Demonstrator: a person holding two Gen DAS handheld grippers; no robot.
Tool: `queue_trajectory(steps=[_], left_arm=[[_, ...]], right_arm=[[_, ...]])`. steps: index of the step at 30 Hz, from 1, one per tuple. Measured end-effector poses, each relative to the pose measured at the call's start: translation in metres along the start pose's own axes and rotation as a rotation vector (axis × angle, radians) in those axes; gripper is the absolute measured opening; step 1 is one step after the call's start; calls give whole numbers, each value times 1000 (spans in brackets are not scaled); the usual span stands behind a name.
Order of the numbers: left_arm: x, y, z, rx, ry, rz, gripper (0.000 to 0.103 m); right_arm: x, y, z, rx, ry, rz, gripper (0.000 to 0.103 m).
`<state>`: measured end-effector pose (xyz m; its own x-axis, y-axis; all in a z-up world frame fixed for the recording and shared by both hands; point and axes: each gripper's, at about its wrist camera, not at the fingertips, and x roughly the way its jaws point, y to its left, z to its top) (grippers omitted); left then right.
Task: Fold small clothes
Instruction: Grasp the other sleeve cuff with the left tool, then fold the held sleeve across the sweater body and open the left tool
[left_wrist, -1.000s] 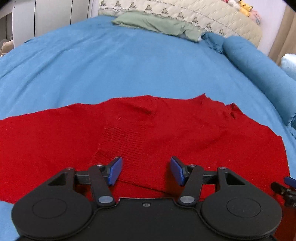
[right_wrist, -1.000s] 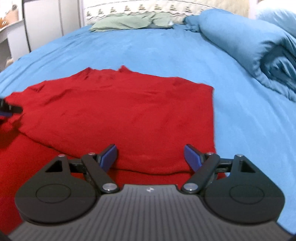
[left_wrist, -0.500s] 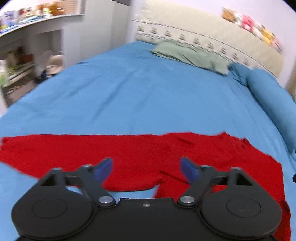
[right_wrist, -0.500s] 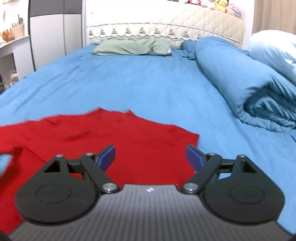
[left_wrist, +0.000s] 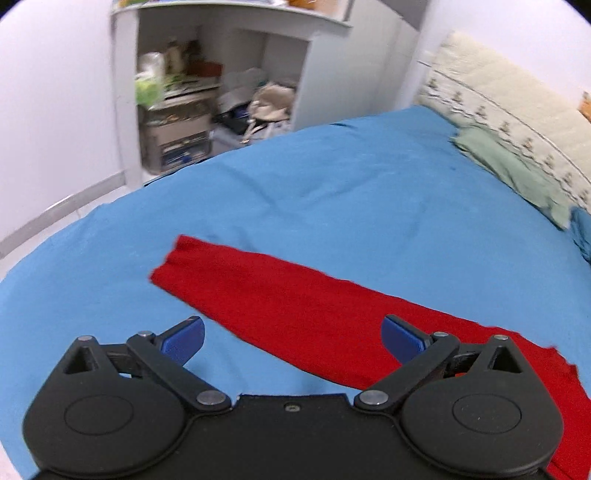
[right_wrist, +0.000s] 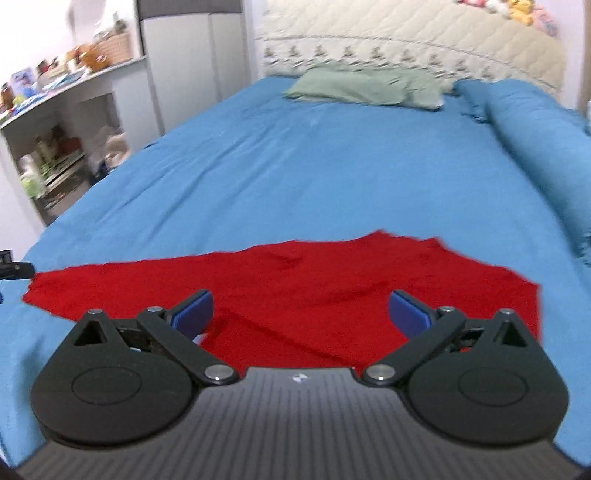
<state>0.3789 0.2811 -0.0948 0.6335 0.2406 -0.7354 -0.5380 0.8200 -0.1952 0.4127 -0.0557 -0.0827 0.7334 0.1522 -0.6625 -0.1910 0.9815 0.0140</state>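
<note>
A red knit sweater lies on the blue bed sheet (right_wrist: 295, 166). In the left wrist view its long sleeve (left_wrist: 280, 295) stretches out flat to the left, cuff (left_wrist: 173, 258) at the far end. My left gripper (left_wrist: 291, 338) is open and empty, above the sleeve. In the right wrist view the partly folded sweater body (right_wrist: 314, 288) lies ahead. My right gripper (right_wrist: 301, 312) is open and empty over its near edge. The left gripper's tip shows at the left edge in the right wrist view (right_wrist: 13, 267).
A green pillow (right_wrist: 365, 86) and quilted headboard (right_wrist: 424, 48) are at the far end. A rolled blue duvet (right_wrist: 546, 147) lies along the right. A white shelf unit (left_wrist: 207, 96) full of clutter stands past the bed's left edge.
Both grippers lifted and pulled back from the sweater. The left one swung left from the sweater body to the outstretched sleeve and opened wider. The right one turned left.
</note>
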Motion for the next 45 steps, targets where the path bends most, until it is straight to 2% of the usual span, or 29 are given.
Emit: queue_trajectory(steps=[6, 11, 15, 17, 18, 19, 20, 26, 31, 36, 41, 45], left_arm=[[51, 52, 0, -90, 4, -24, 101], [80, 67, -4, -123, 45, -59, 80], [84, 73, -5, -135, 7, -48, 68], [85, 73, -4, -124, -12, -25, 43], [87, 73, -3, -119, -16, -16, 35], [88, 74, -2, -119, -16, -14, 14], [92, 76, -1, -124, -14, -25, 7], [75, 55, 6, -92, -77, -40, 7], [42, 0, 15, 4, -165, -115, 7], [17, -89, 8, 113, -202, -267, 7], [2, -197, -25, 221, -163, -448, 7], [-1, -276, -67, 322, -108, -553, 7]], right_arm=[[34, 64, -17, -41, 56, 28, 103], [58, 89, -35, -40, 91, 24, 103], [69, 91, -47, -25, 99, 18, 103], [74, 90, -50, -9, 105, 16, 103], [74, 87, -52, -1, 109, 19, 103], [75, 86, -54, 7, 110, 24, 103], [74, 83, -56, 12, 111, 27, 103], [71, 67, -61, 23, 101, 15, 103], [61, 36, -54, 56, 66, -10, 103], [42, -8, -45, 79, 15, -69, 103], [15, -69, -42, 135, -35, -135, 103], [-6, -121, -50, 186, -55, -176, 103]])
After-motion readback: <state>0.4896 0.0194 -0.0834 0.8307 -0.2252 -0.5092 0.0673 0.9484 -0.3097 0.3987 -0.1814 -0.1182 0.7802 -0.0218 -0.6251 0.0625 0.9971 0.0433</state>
